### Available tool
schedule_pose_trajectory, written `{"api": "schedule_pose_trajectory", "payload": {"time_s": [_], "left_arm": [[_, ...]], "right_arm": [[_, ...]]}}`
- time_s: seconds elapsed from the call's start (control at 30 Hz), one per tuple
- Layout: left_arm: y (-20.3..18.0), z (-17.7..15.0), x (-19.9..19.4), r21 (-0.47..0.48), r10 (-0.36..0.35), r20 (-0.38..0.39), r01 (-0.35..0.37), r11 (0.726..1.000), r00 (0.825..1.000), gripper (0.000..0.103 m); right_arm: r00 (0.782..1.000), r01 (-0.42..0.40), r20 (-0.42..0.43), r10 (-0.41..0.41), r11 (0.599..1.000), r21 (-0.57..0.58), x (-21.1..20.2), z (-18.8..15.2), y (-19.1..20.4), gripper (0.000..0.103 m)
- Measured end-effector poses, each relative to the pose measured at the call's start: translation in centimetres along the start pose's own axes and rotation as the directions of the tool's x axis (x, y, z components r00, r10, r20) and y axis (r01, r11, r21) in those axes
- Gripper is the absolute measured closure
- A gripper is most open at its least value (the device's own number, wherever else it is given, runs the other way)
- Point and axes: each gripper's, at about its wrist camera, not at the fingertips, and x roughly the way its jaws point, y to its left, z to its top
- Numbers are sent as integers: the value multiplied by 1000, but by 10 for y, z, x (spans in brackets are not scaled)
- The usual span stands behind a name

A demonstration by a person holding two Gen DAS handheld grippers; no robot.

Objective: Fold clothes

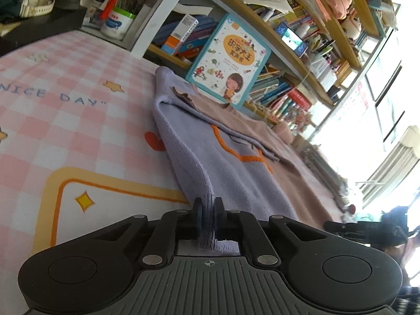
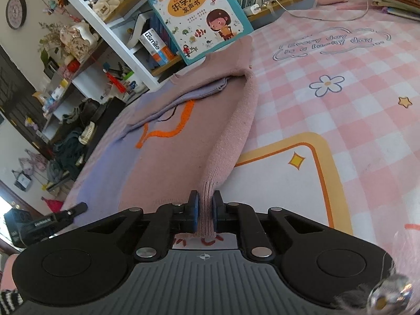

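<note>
Where left gripper pinches lilac, right gripper pink

A: How many garments do we count?
B: One sweater, half lilac, half pink.
A: Grippers?
B: Two: left gripper, right gripper.
A: Large picture books?
B: One picture book.

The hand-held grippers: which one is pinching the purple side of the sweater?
The left hand-held gripper pinches the purple half of the sweater. The right hand-held gripper pinches its pink edge.
</note>
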Motion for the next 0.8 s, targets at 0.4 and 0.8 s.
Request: {"api": "schedule_pose_trajectory", "payload": {"time_s": [0.4, 0.8], "left_arm": [[-4, 3, -30, -104, -195, 74, 202, 974, 978, 97], [-15, 79, -10, -74, -293, 288, 326, 942, 912, 97]], "right_arm": [[979, -191, 77, 189, 981, 18, -47, -1, 12, 94], [860, -385, 384, 338, 921, 53, -52, 72, 3, 94]]}}
